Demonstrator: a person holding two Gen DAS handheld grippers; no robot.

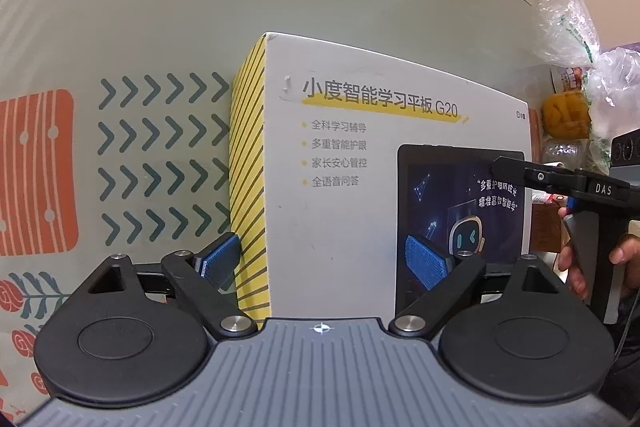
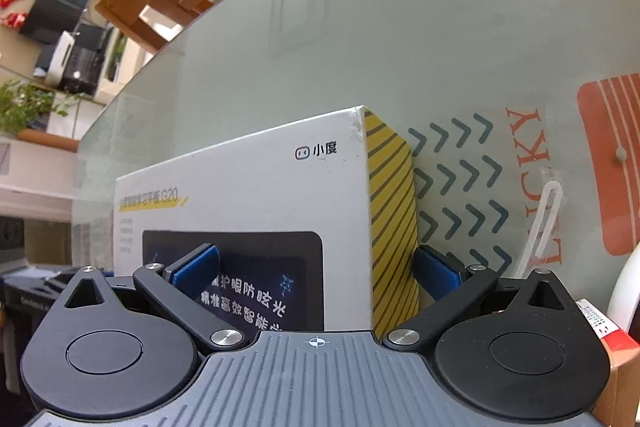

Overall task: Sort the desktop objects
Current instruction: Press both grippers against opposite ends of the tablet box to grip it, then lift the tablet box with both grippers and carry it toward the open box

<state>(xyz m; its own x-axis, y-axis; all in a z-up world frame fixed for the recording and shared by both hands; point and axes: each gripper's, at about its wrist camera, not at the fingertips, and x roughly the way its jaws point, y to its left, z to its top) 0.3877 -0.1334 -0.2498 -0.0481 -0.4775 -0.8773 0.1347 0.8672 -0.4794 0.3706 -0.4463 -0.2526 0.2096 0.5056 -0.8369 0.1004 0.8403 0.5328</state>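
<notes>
The box (image 1: 340,187) is white on its face, with yellow sides under dark diagonal stripes and a black tablet print. The tabletop (image 1: 160,7) is pale grey-green, patterned with teal chevrons, orange striped blocks and red roses. Gripper pads (image 1: 218,259) are blue.
</notes>
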